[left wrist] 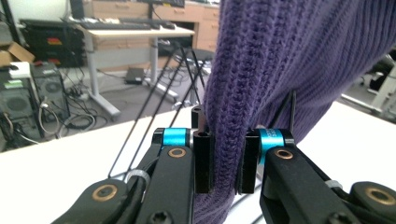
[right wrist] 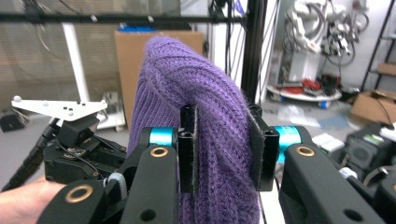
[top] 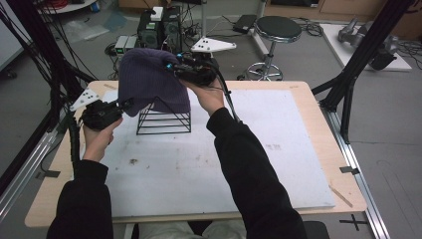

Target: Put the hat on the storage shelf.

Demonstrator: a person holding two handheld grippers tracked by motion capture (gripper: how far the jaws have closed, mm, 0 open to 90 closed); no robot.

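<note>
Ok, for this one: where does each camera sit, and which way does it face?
High view: above the person's side, looking forward and down on the table; both forearms, left gripper, right gripper.
Left gripper view: on the left gripper, facing the purple beanie clamped in its jaws, wire rack behind.
Right gripper view: on the right gripper, jaws pinching the beanie; the left hand beyond.
Shared: the beanie.

One purple ribbed knit beanie (top: 149,79), one black wire-frame stand (top: 164,119), one white-topped table (top: 278,164), two hand-held black two-jaw grippers: left (top: 124,105), right (top: 171,66).
</note>
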